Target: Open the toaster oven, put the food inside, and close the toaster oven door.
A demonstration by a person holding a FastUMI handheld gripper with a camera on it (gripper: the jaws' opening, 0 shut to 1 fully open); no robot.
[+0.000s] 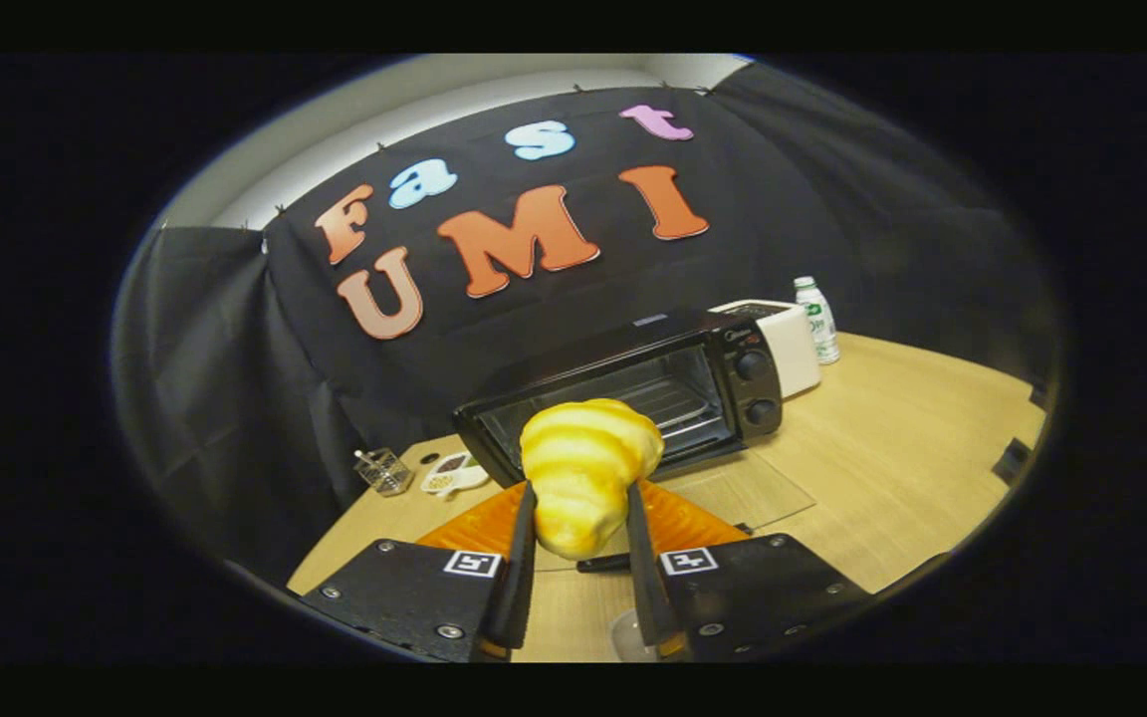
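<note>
A golden, ridged bread roll (pixel 583 468) hangs above the table, and my gripper (pixel 581 490) is shut on it, one finger pressing each side of its lower half. Just beyond it stands the black toaster oven (pixel 633 344), with two knobs (pixel 753 364) on its right side. The oven's glass door (pixel 743 493) is folded down flat toward me, and the wire rack inside shows. An orange plate (pixel 474 528) lies on the table under the roll, partly hidden by my fingers.
The wooden table (pixel 912 428) stretches away to the right. A white appliance (pixel 795 344) and a small bottle (pixel 817 319) stand just right of the oven. Left of the oven are a clear holder (pixel 384 470) and a small white dish (pixel 454 474). A dark block (pixel 1012 460) sits at the table's right edge.
</note>
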